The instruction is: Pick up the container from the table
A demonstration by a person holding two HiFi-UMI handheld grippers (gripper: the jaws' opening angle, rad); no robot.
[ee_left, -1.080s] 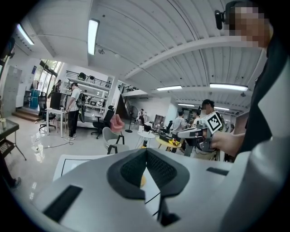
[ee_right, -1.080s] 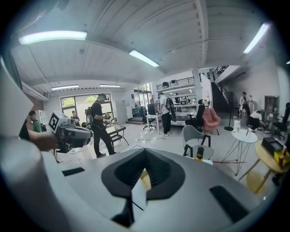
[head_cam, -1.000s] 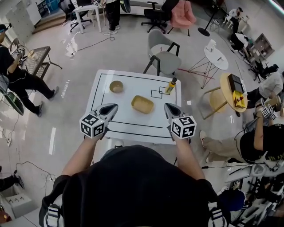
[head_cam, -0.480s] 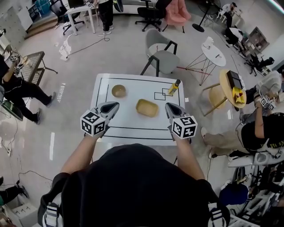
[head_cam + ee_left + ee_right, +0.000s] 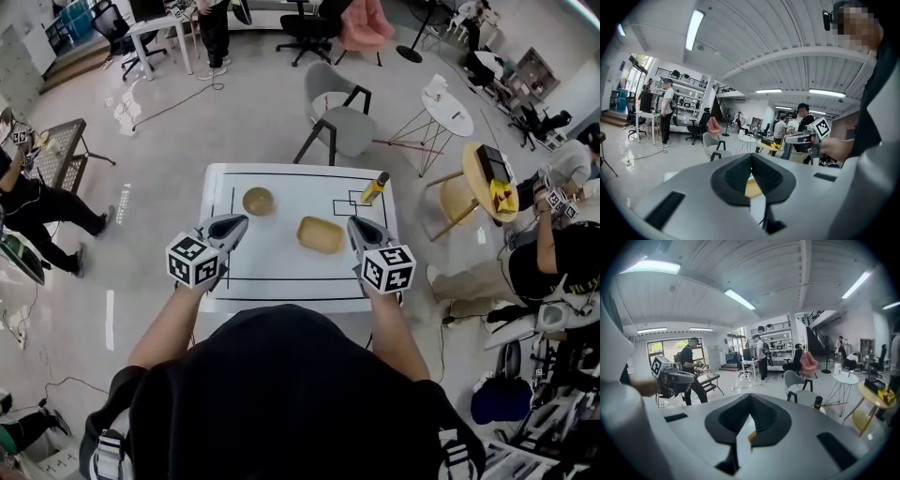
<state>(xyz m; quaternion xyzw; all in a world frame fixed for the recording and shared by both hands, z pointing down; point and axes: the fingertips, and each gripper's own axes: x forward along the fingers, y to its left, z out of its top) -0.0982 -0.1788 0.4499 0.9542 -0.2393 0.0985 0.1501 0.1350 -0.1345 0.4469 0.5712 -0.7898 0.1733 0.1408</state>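
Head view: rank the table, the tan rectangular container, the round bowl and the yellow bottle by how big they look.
1. Table
2. Rectangular container
3. Round bowl
4. Yellow bottle, slimmer, though not far off the bowl

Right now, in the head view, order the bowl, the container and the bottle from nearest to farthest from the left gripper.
From the left gripper:
1. Round bowl, just ahead of it.
2. Rectangular container, further to its right.
3. Yellow bottle, at the far right corner.
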